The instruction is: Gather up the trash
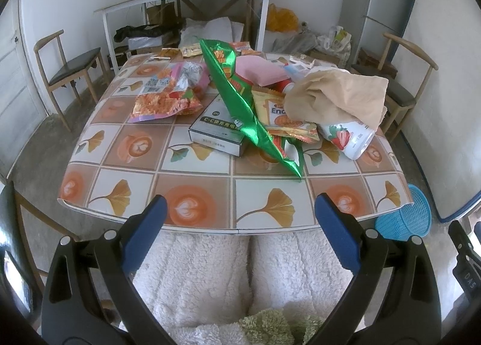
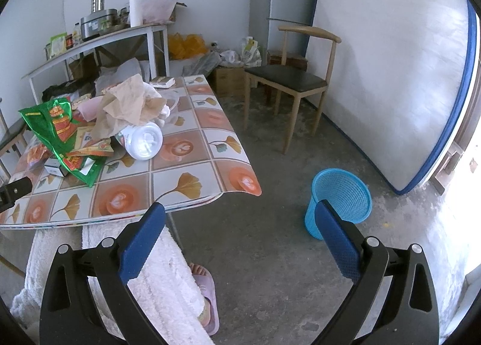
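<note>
I've got the table (image 1: 210, 194) dead ahead of my left gripper (image 1: 240, 212), and heaped on its far half is the trash: a long green wrapper (image 1: 240, 104) draped across a grey box (image 1: 216, 131), crumpled brown paper (image 1: 336, 95) over a strawberry cup (image 1: 348, 137) lying on its side toward the table's right edge, and orange snack bags (image 1: 165, 98) toward its left. Off the table's right corner, on the floor, stands the blue basket (image 2: 339, 197), just beyond my right gripper (image 2: 240, 224). Both grippers hang short of the table's near edge, fingers spread wide and gripping nothing.
</note>
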Demonstrator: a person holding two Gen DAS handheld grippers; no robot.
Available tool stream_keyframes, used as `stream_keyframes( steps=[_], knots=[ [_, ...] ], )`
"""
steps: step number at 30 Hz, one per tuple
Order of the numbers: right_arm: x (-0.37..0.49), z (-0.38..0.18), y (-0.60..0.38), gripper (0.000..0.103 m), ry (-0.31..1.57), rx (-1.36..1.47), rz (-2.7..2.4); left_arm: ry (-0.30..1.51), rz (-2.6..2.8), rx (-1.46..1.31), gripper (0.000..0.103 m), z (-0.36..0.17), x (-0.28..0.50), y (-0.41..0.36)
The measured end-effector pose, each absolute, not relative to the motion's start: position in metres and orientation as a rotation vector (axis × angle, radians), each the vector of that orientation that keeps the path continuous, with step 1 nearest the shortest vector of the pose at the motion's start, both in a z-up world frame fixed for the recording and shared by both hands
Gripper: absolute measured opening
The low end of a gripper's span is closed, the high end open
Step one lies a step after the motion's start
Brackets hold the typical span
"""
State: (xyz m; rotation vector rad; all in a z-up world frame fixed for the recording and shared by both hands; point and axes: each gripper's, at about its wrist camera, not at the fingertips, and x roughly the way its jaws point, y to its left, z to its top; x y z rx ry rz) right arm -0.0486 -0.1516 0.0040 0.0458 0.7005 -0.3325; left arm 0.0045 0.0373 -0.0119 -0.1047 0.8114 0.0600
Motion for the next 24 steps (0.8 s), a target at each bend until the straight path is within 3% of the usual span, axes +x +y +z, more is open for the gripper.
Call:
stream_keyframes(
  steps=[24],
  knots=[
    [-0.031, 0.005, -0.14, 0.097, 0.717, 0.033, -0.296, 0.854, -0.013, -0.22, 0.094, -0.028, 0.016, 0.065]
  ],
)
